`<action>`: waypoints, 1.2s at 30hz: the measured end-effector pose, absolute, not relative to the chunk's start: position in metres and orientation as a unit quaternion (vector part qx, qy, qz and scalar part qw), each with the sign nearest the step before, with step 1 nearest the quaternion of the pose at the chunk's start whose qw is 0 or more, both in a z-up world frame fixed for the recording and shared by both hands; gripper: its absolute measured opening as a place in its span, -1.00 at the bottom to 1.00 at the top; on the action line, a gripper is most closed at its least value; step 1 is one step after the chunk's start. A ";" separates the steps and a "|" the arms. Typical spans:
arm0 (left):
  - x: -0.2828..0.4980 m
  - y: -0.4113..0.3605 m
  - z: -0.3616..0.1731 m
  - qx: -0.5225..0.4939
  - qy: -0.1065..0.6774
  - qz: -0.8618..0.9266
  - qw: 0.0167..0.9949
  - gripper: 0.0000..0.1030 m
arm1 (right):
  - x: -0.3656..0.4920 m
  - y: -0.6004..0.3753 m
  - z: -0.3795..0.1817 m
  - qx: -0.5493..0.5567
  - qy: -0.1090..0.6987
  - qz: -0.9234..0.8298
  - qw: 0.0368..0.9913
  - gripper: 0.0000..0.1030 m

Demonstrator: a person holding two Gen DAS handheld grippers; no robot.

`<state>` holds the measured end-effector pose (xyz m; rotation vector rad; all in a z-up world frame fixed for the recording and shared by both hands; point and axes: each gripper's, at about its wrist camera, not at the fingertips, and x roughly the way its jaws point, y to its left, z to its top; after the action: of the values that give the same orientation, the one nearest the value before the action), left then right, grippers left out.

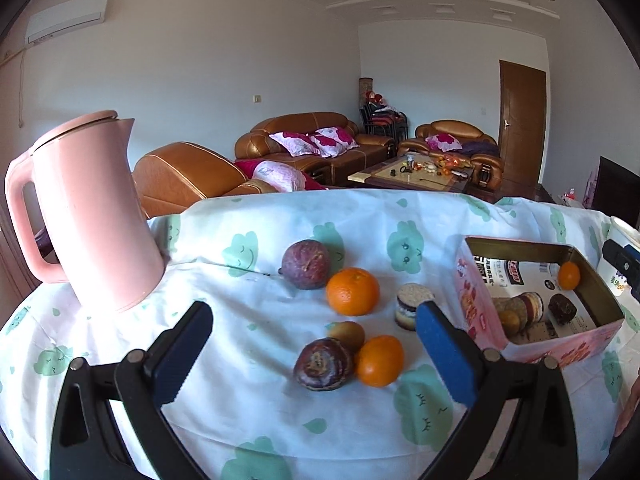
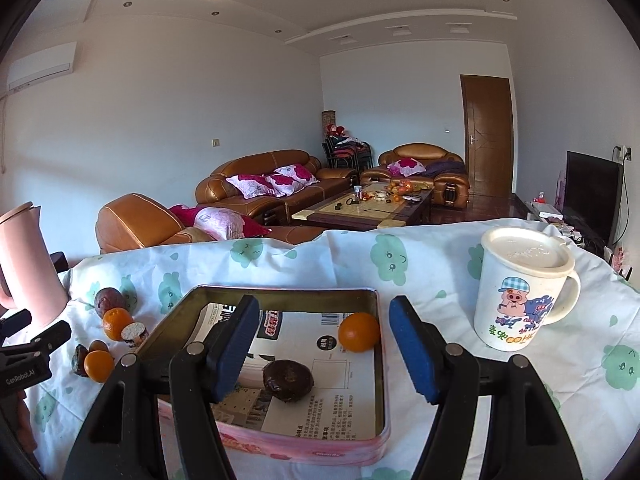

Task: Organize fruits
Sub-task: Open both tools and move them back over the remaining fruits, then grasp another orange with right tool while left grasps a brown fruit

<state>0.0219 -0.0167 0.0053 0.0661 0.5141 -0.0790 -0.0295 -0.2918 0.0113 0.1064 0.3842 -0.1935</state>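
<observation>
My left gripper (image 1: 312, 354) hangs with jaws wide and empty over the loose fruit on the cloth: two oranges, two dark passion fruits, one small brown fruit. I judge the nearer orange (image 1: 379, 360) the next pick; it touches the nearer passion fruit (image 1: 323, 364), so I straddle it squarely. My right gripper (image 2: 318, 346) waits parted and empty above the tin (image 2: 380, 396), where one orange (image 2: 359, 331) sits.

A white tablecloth (image 1: 256, 320) printed with mint-green smiling clouds fills the lower frame. At left stands a pale pink kettle (image 1: 88, 212). At centre lie two bright orange tangerines (image 1: 352, 291) and two mottled purple-brown passion fruits (image 1: 306, 265). At right sits a pink tin (image 1: 480, 312) with a dull gold inside. The white mug (image 2: 520, 292) shows cartoon pigs.
</observation>
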 end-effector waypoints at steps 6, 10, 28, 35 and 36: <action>0.027 0.012 0.003 0.035 0.265 -0.042 0.963 1.00 | -0.032 -0.256 0.010 0.036 0.203 -0.059 0.977 0.34; 0.032 0.024 0.000 0.037 0.281 -0.060 0.957 1.00 | -0.030 -0.229 0.006 0.036 0.217 -0.031 0.975 0.34; 0.049 0.055 -0.012 0.066 0.329 -0.014 0.942 1.00 | 0.004 -0.127 -0.012 0.022 0.299 0.102 0.949 0.23; 0.048 0.067 -0.005 0.063 0.315 0.008 0.947 1.00 | 0.038 -0.088 -0.029 -0.052 0.354 0.147 0.922 -0.01; 0.049 0.069 -0.004 0.063 0.314 0.010 0.947 1.00 | 0.042 -0.085 -0.033 -0.060 0.365 0.148 0.917 -0.01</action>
<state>0.0488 0.0687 -0.0041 0.1281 0.6401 0.0199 0.0424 -0.0851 -0.0328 -0.1229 0.7506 0.3040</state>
